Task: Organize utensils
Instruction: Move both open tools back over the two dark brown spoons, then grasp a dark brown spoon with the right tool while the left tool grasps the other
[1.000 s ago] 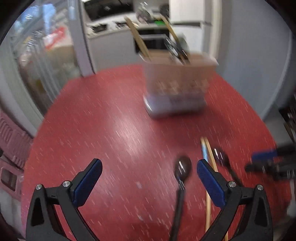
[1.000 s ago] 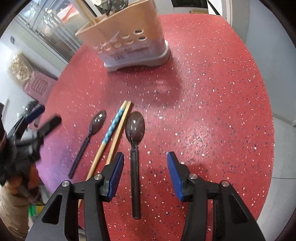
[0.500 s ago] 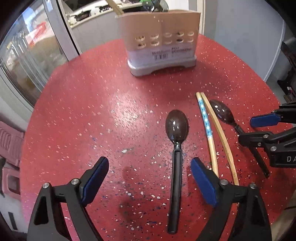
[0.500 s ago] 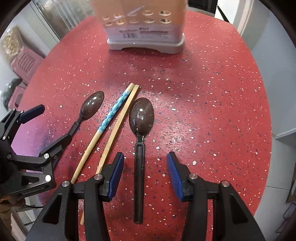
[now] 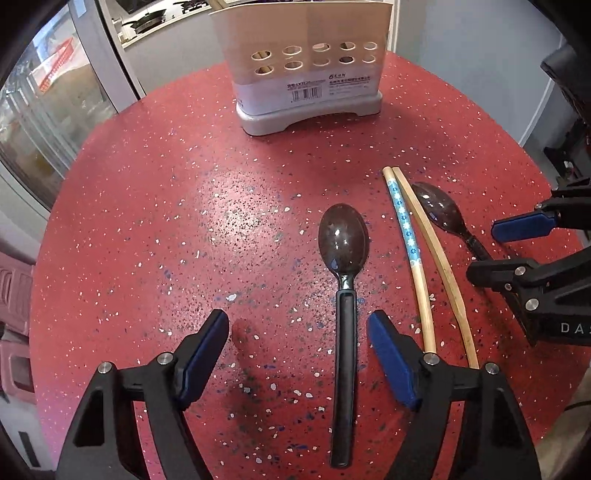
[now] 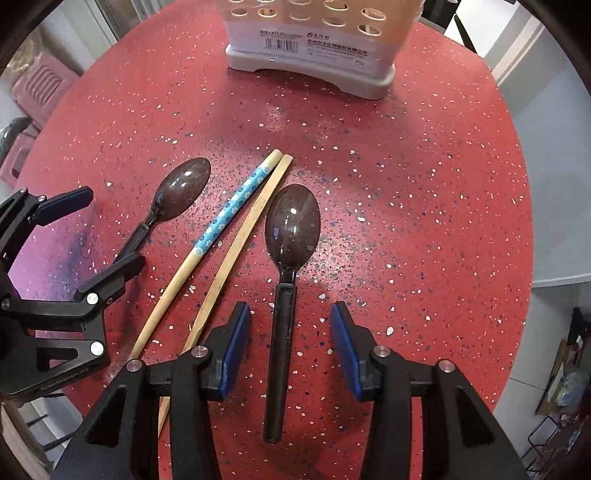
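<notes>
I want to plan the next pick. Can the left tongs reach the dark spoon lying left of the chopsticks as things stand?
Probably yes. The left tongs are open, with that spoon handle lying between the jaws and nothing over it.

1. A round red tabletop flecked with white and dark specks (image 5: 147, 206) filled most of both views, and a pale glare lay on it near the middle.
2. Plain grey-white walls (image 5: 480, 74) rose beyond its far edge.
3. Glass panels in a light metal frame (image 5: 55, 110) stood to the left, with blurred shelves behind them.
4. A white kitchen counter with dark pans (image 5: 155, 26) showed further back.
5. A pink slatted plastic crate (image 6: 40, 85) sat low beside the table.
</notes>
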Motion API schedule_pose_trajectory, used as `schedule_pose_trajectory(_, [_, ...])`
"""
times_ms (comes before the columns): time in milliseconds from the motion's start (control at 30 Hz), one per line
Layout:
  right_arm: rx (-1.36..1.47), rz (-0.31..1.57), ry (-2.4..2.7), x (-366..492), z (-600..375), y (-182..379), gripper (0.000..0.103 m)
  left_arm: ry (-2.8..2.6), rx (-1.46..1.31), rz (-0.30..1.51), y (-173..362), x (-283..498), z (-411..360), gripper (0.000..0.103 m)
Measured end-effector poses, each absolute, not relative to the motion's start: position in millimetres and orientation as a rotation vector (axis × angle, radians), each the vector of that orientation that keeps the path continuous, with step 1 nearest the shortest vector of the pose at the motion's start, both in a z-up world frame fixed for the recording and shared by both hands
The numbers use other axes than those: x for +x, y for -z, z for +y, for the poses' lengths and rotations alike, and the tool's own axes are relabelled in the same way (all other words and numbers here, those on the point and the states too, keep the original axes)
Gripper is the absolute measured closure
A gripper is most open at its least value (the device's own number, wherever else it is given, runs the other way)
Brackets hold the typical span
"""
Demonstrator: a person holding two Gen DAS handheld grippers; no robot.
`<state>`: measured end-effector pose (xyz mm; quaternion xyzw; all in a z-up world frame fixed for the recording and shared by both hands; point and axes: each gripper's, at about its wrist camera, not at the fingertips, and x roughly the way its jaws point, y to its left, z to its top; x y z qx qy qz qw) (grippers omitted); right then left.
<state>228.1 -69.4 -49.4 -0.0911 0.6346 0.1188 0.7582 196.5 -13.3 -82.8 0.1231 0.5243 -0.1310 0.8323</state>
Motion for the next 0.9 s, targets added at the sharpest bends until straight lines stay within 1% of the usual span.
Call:
schedule_pose_trajectory(33, [-0.200,1.384,-0.260,229.2,-66.3,50.2,0.055,0.277,0.260,1.112,81.9,196.6,-14.0,0.003])
schedule_pose_trajectory(100, [-0.201,1.385,-0.266,229.1,-59.4,50.3,0.063,0.286,0.256,1.114,79.9,194.4,-13.5,0.006])
schedule_pose_trajectory(133, [-0.203,1.383,-0.269,228.1,-60.4,49.7,0.073,0.287,0.256,1.113,77.7,190.8,-15.8,0.007])
schedule_pose_trajectory(167, [-0.202,1.382,-0.274,228.4,-59.1,49.8,0.079,0.285,0.262,1.110,77.0,189.9,-16.9,0.007])
schedule_pose_trajectory(233, [-0.208,1.380,-0.285,220.5,-69.8,49.5,0.083,0.283,0.274,1.105,75.8,188.7,-17.7,0.007])
schedule_pose_trajectory(300, [-0.216,1.378,-0.289,220.7,-67.5,49.7,0.083,0.282,0.280,1.106,75.1,187.5,-18.5,0.007])
schedule_pose_trajectory(367, [-0.214,1.376,-0.298,220.9,-66.5,49.4,0.091,0.287,0.277,1.110,75.2,187.5,-18.0,0.010])
schedule_pose_trajectory(400, [-0.211,1.375,-0.298,220.7,-66.4,49.9,0.091,0.285,0.281,1.108,74.7,186.5,-18.7,0.010])
schedule_pose_trajectory(467, [-0.210,1.370,-0.306,217.0,-67.1,47.4,0.091,0.291,0.283,1.113,73.2,185.4,-20.1,0.013])
schedule_pose_trajectory(533, [-0.201,1.365,-0.313,216.7,-68.7,47.2,0.091,0.313,0.267,1.129,71.7,185.5,-21.0,0.025])
schedule_pose_trajectory(567, [-0.192,1.361,-0.319,215.2,-76.4,47.4,0.091,0.325,0.257,1.142,71.0,185.6,-21.5,0.028])
schedule_pose_trajectory(633, [-0.168,1.356,-0.330,215.3,-81.5,48.9,0.091,0.365,0.234,1.176,68.9,185.8,-24.3,0.044])
schedule_pose_trajectory(667, [-0.149,1.353,-0.338,214.6,-84.6,49.2,0.091,0.367,0.246,1.183,68.2,185.4,-26.8,0.045])
schedule_pose_trajectory(733, [-0.127,1.350,-0.352,212.6,-90.1,49.9,0.091,0.398,0.262,1.197,66.7,184.9,-32.0,0.062])
schedule_pose_trajectory(767, [-0.118,1.349,-0.357,211.7,-92.6,50.2,0.091,0.408,0.276,1.203,65.6,183.2,-35.9,0.064])
schedule_pose_trajectory(900, [-0.065,1.338,-0.385,207.8,-108.5,50.7,0.091,0.396,0.253,1.202,61.9,180.2,-35.6,0.064])
